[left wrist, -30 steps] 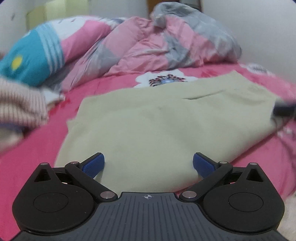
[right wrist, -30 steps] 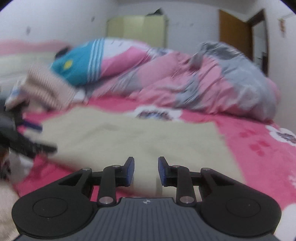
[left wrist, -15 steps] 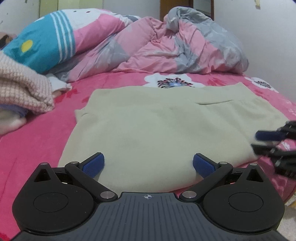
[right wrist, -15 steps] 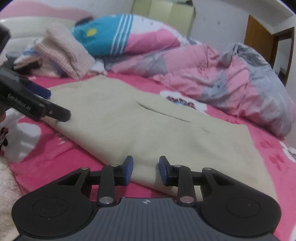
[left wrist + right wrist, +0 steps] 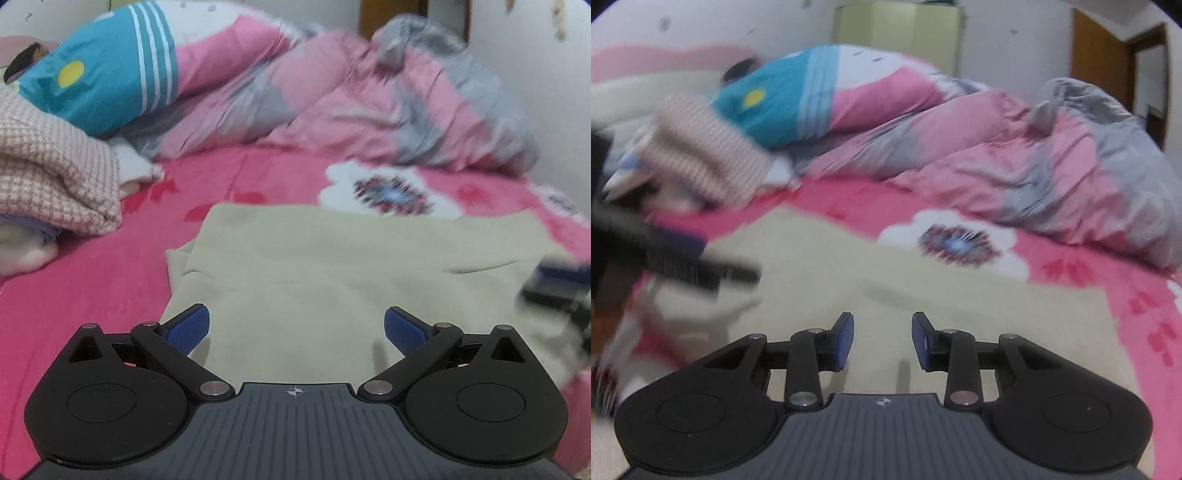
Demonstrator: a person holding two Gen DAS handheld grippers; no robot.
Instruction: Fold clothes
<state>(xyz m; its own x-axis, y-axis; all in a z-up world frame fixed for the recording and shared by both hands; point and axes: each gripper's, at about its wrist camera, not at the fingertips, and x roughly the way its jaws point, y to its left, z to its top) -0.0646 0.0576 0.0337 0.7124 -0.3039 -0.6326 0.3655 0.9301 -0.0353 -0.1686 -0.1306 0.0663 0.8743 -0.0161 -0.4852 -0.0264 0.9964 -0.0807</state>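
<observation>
My left claw (image 5: 295,330) was wide open with nothing in it. The green cloth (image 5: 332,273) lay flat on the pink bed (image 5: 92,280), near me. My right claw (image 5: 882,338) was opening, empty too. I think both should pinch the near edge evenly.

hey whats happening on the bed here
A person with a gripper in each hand is folding a beige garment spread on the pink bedsheet. The left gripper is wide open above it, holding nothing. The right gripper is opening, nothing between its jaws. Folded clothes sit piled nearby.
</observation>
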